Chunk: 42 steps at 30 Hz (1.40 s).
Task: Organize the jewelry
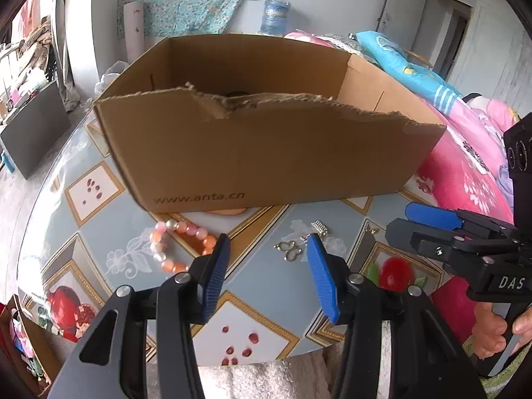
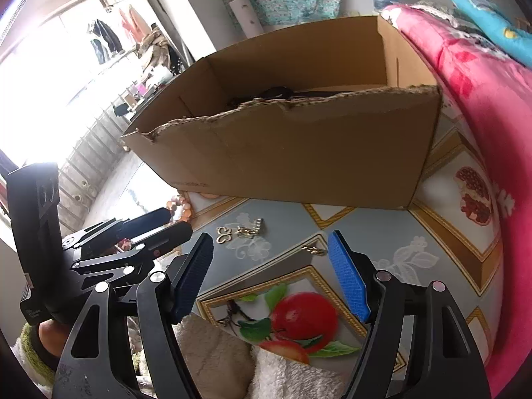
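Note:
An orange and white bead bracelet (image 1: 176, 246) lies on the patterned table, just left of my left gripper (image 1: 268, 237), which stands open and empty above the cloth. Small silver pieces (image 1: 291, 249) and a silver clasp (image 1: 321, 226) lie by its right fingertip. My right gripper (image 2: 271, 236) is open wide with nothing between its pads. A gold butterfly piece (image 2: 224, 234), a gold chain bit (image 2: 247, 229) and a small gold link (image 2: 314, 250) lie just ahead of it. Behind all this stands an open cardboard box (image 1: 266, 153) with a torn front rim; something dark shows inside.
The table (image 1: 86, 153) has a fruit-print cover. A pink quilt (image 2: 482, 106) runs along the right side. A fluffy white towel (image 2: 289, 375) lies at the near edge. A person's hand (image 1: 492, 329) holds the right gripper's handle. A dark flat panel (image 1: 36, 133) stands at the left.

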Available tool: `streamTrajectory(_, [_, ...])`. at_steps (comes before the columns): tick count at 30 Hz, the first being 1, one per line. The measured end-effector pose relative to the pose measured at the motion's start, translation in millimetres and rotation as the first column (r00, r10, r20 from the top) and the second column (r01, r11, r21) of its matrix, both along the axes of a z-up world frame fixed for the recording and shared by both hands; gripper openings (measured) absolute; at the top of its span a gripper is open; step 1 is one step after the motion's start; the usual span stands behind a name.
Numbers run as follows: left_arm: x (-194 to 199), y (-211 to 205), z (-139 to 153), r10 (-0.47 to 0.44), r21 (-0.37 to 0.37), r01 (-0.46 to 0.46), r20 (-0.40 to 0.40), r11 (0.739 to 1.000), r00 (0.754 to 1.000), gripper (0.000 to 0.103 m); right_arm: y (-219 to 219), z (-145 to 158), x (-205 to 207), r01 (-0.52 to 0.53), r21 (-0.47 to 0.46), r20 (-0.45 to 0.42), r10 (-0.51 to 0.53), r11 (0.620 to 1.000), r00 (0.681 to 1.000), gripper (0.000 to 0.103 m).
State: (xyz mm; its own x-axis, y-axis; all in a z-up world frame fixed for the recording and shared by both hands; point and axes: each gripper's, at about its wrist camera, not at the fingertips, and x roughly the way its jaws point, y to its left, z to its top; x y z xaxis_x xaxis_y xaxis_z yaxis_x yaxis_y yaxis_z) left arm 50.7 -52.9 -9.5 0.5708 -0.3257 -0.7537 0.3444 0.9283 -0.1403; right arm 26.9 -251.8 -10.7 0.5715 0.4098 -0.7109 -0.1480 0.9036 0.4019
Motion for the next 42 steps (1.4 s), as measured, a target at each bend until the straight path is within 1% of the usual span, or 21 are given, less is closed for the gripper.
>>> streamTrajectory(4, [1,0,-1,-0.011,-0.017,0.011,0.002,1.000,1.000,0.047,-4,-1,3,-0.014,0.050,-0.009,0.015,0.999,1.000,0.068])
streamTrajectory(8, [-3,5,-1,-0.026,-0.019,0.026,0.015,0.999,1.000,0.047,-17,5,5,0.012,0.074,0.019,-0.014,0.997,1.000,0.068])
streamTrajectory(12, [-12,12,2,-0.057,-0.002,0.057,0.051,0.998,0.997,0.047,-28,6,4,0.022,0.070,0.042,-0.025,0.997,0.999,0.068])
streamTrajectory(13, [-14,14,3,-0.065,0.004,0.065,0.057,0.998,0.996,0.047,-31,5,4,0.021,0.081,0.042,-0.024,0.996,0.999,0.067])
streamTrajectory(14, [-16,15,2,-0.072,0.007,0.071,0.063,0.997,0.995,0.047,-34,4,5,0.022,0.091,0.039,-0.025,0.996,0.999,0.063])
streamTrajectory(16, [-18,16,1,-0.090,0.005,0.090,0.069,0.996,0.994,0.047,-36,1,6,0.018,0.111,0.033,-0.022,0.994,0.999,0.059])
streamTrajectory(17, [-19,15,-1,-0.100,0.003,0.100,0.070,0.995,0.993,0.047,-36,1,7,0.014,0.114,0.033,-0.018,0.993,0.999,0.055])
streamTrajectory(22, [-20,5,-5,-0.181,0.018,0.180,0.093,0.984,0.979,0.047,-27,-3,4,-0.024,0.092,0.038,0.021,0.996,0.999,0.044])
streamTrajectory(25, [-17,-4,-8,-0.241,0.027,0.239,0.107,0.971,0.965,0.047,-20,-6,-2,-0.056,0.084,0.034,0.054,0.995,0.998,0.041])
streamTrajectory(27, [-13,-9,-12,-0.262,0.045,0.258,0.106,0.965,0.959,0.044,-18,-8,-5,-0.065,0.074,0.029,0.063,0.995,0.998,0.041])
streamTrajectory(29, [-5,-14,-17,-0.265,0.065,0.260,0.085,0.963,0.960,0.040,-16,-12,-6,-0.058,0.061,0.019,0.057,0.996,0.998,0.041])
streamTrajectory(31, [5,-18,-20,-0.250,0.046,0.248,0.052,0.968,0.967,0.039,-15,-16,-4,-0.051,0.051,0.004,0.050,0.997,0.999,0.041])
streamTrajectory(34, [12,-24,-25,-0.227,0.040,0.226,0.016,0.973,0.974,0.036,-14,-18,-2,-0.041,0.043,-0.006,0.041,0.998,0.999,0.040])
streamTrajectory(37, [10,-33,-28,-0.222,0.065,0.221,0.020,0.973,0.975,0.036,-14,-19,0,-0.040,0.048,-0.003,0.040,0.998,0.999,0.040])
streamTrajectory(39, [10,-38,-32,-0.211,0.101,0.208,0.017,0.973,0.977,0.034,-14,-19,2,-0.041,0.045,-0.003,0.041,0.998,0.999,0.040])
streamTrajectory(41, [9,-41,-34,-0.206,0.136,0.200,0.030,0.970,0.978,0.032,-13,-18,1,-0.044,0.046,-0.002,0.044,0.998,0.999,0.040])
streamTrajectory(42, [9,-42,-34,-0.205,0.142,0.199,0.030,0.970,0.978,0.032,-11,-19,3,-0.044,0.047,-0.003,0.044,0.998,0.999,0.040])
